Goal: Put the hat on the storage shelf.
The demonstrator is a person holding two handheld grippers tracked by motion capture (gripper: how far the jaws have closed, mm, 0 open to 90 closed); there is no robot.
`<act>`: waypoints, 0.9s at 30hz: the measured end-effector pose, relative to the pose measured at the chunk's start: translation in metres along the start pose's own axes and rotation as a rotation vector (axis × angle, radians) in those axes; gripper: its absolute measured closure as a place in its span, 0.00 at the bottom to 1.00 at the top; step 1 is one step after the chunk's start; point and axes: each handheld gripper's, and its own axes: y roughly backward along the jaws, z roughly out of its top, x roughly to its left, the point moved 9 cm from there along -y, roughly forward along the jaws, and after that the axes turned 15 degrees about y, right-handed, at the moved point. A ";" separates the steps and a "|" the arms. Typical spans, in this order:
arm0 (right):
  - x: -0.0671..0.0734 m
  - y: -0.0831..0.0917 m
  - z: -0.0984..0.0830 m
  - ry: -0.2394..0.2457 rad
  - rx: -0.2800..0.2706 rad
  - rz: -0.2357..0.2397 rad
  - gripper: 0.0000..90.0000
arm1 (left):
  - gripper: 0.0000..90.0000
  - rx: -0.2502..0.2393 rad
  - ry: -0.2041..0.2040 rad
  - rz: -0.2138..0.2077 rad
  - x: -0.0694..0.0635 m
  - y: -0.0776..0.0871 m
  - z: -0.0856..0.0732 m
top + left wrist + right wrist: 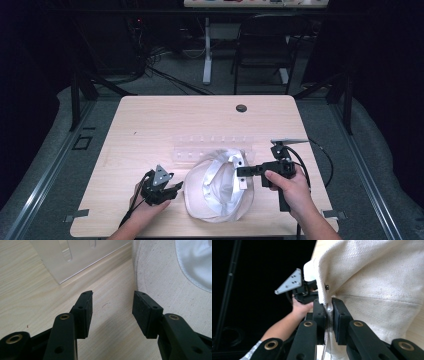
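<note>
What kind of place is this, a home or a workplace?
Probably a lab or recording workspace: dark curtains surround a light wooden table, loose cables run across the grey floor, and a black chair stands at a second desk behind.

A light wooden table (150,120) is seen sitting on grey flooring (372,150), with a small dark round hole (241,108) set near its far edge. Behind it, a black chair (262,47) is parked next to a white desk leg (207,50), and a messy bunch of black cables (165,75) is spread on the floor just left of that leg. Black stand legs (75,100) are planted off the table's far left corner, and a square outline (82,142) is marked on the floor nearby. Everything further out is swallowed by dark.
</note>
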 end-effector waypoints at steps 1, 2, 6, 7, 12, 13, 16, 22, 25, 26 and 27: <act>0.001 0.000 0.001 0.010 -0.012 0.004 0.91 | 0.57 0.000 0.000 0.000 0.000 0.000 0.000; 0.001 0.000 0.001 0.010 -0.012 0.004 0.91 | 0.57 0.000 0.000 0.000 0.000 0.000 0.000; 0.007 -0.001 0.004 0.039 -0.046 0.036 0.91 | 0.57 -0.001 -0.001 0.000 0.000 0.000 0.000; 0.009 -0.002 0.004 0.045 -0.050 0.044 0.92 | 0.57 -0.004 -0.001 0.000 0.000 0.000 0.000; 0.018 -0.003 0.010 0.071 -0.092 0.071 0.92 | 0.57 -0.001 -0.002 -0.003 0.000 0.000 0.000; 0.021 -0.002 0.011 0.074 -0.098 0.080 0.92 | 0.56 -0.001 -0.002 -0.003 0.000 0.000 0.000; 0.027 0.002 0.016 0.087 -0.120 0.091 0.92 | 0.56 -0.004 -0.005 -0.007 -0.001 0.001 0.000; 0.031 0.009 0.023 0.083 -0.161 0.085 0.92 | 0.54 -0.014 -0.011 -0.016 -0.004 0.002 0.001; 0.031 0.014 0.027 0.081 -0.176 0.079 0.92 | 0.53 -0.021 -0.015 -0.023 -0.008 0.003 0.002; 0.031 0.014 0.027 0.081 -0.176 0.079 0.92 | 0.52 -0.021 -0.015 -0.023 -0.008 0.003 0.002; 0.031 0.017 0.030 0.076 -0.190 0.073 0.92 | 0.52 -0.023 -0.017 -0.025 -0.009 0.003 0.003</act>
